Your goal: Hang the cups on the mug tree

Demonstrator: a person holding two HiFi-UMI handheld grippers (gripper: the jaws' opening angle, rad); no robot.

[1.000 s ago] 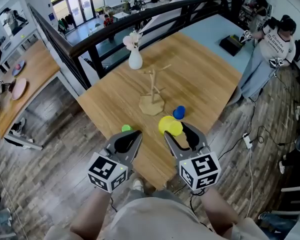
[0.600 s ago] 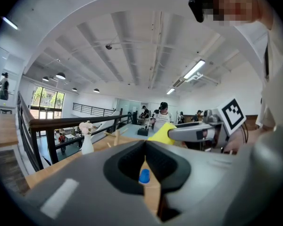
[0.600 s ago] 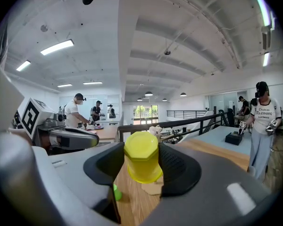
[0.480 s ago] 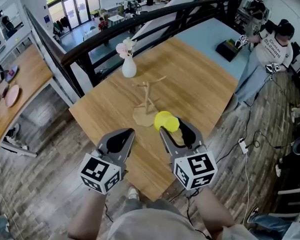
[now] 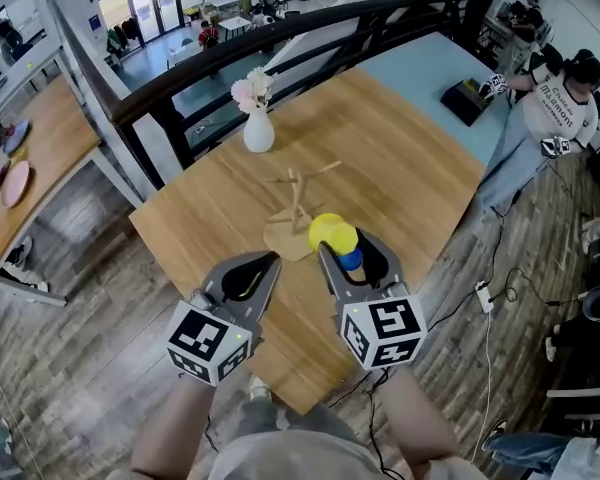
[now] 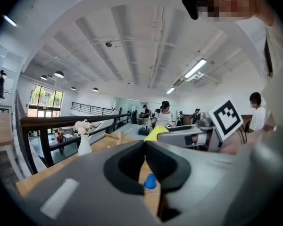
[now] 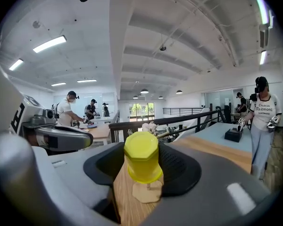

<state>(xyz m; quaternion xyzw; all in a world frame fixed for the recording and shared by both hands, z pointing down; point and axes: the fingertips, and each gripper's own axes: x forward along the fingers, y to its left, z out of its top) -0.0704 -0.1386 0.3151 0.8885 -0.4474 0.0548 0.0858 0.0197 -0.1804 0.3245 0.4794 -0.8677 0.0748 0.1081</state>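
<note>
My right gripper point(image 5: 346, 248) is shut on a yellow cup point(image 5: 330, 231), held bottom-up at its tips just right of the wooden mug tree point(image 5: 298, 190). In the right gripper view the yellow cup point(image 7: 142, 161) sits between the pads of the right gripper point(image 7: 142, 167), with the tree's base point(image 7: 147, 193) on the table beyond it. A blue cup point(image 5: 351, 261) stands on the table under the right jaws. My left gripper point(image 5: 268, 261) is shut and empty, level with the right one, short of the tree's base. The left gripper view shows the blue cup point(image 6: 150, 181) below its shut jaws.
A white vase with flowers point(image 5: 258, 128) stands at the wooden table's point(image 5: 410, 178) far side. A black railing point(image 5: 280, 43) runs behind it. To the right a person point(image 5: 550, 108) stands at a blue table with a black box point(image 5: 467, 101).
Both grippers have moved forward over the table toward the mug tree, the right one carrying the yellow cup. The blue cup now lies under the right jaws.
</note>
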